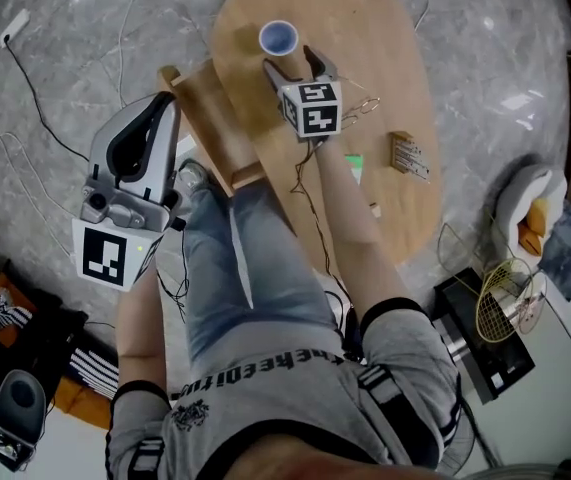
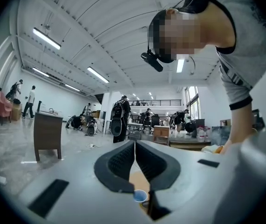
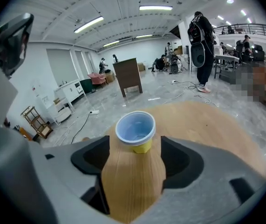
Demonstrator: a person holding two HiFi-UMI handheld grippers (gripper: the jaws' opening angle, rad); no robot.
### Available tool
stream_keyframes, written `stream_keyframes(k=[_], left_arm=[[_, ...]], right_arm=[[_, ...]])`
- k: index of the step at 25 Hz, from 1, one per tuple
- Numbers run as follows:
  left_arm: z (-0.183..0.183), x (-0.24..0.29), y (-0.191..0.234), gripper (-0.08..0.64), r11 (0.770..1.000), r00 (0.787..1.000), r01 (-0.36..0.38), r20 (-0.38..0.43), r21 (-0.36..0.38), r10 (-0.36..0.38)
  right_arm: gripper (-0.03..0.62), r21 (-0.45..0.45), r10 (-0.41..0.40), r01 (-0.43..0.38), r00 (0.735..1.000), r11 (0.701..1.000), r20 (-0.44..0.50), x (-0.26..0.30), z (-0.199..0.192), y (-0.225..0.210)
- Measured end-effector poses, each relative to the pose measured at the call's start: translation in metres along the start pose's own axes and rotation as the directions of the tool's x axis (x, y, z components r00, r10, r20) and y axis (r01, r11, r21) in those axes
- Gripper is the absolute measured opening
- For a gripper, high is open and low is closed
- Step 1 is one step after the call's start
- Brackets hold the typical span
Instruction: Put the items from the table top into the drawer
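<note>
Nearest to the head camera, the person's denim shorts (image 1: 255,278) are seen from above. At their left side the left tool (image 1: 168,106) is held level. In the left gripper view its two black jaws are clenched, pressed together along their length, and nothing is kept between them. Just beyond its tip a wooden drawer (image 1: 210,118) is seen standing out from the left edge of the oval wooden bench (image 1: 405,58); the inside of the drawer cannot be made out. On the right part of the bench a small green item (image 1: 353,165) and a small wooden block (image 1: 408,155) are laid apart from each other. Further on, the right tool (image 1: 293,65) is pointed down over the bench, released, with its jaws spread wide. The cup (image 1: 278,37), yellow with a white rim and a blue inside, is stood upright near the far end of the bench. It is just ahead of the jaw tips, in line with the gap, and is touched by no pad. Beyond the bench a grey marble floor (image 1: 65,28) is seen, and far behind, in the right gripper view, a brown cabinet (image 3: 128,76) is stood on it.
</note>
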State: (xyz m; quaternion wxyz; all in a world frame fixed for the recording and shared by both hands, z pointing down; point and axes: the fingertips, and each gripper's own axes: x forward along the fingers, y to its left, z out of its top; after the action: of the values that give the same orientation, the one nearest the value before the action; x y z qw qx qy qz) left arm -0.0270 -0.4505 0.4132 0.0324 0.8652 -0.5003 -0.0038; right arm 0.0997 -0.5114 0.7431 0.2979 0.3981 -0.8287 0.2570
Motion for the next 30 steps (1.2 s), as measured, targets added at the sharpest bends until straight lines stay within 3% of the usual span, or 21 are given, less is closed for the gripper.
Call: stream_keyframes(k=[7, 12, 17, 23, 30], left_arm=[[-0.022, -0.010, 0.002, 0.012, 1.000, 0.999, 0.005, -0.045, -0.020, -0.006], [-0.025, -0.013, 0.003, 0.012, 0.999, 0.999, -0.002, -0.044, -0.036, 0.000], [-0.029, -0.022, 0.007, 0.012, 0.999, 0.999, -0.009, -0.036, -0.049, 0.007], [-0.029, -0.039, 0.011, 0.012, 0.998, 1.000, -0.004, -0.026, -0.056, 0.003], [-0.026, -0.071, 0.008, 0.012, 0.999, 0.999, 0.035, -0.012, -0.039, -0.035]], right_arm=[[0.393, -0.027, -0.008, 0.008, 1.000, 1.000, -0.002, 0.028, 0.005, 0.003], [0.350, -0.078, -0.076, 0.077, 0.997, 0.994, 0.009, 0.034, 0.012, 0.000], [0.337, -0.090, -0.072, 0.074, 0.997, 0.993, 0.029, 0.027, 0.007, 0.006], [0.336, -0.036, -0.079, 0.082, 0.993, 0.996, 0.083, 0.002, 0.004, 0.021], [0.336, 0.011, -0.053, 0.052, 0.991, 0.999, 0.127, -0.026, -0.013, 0.072]])
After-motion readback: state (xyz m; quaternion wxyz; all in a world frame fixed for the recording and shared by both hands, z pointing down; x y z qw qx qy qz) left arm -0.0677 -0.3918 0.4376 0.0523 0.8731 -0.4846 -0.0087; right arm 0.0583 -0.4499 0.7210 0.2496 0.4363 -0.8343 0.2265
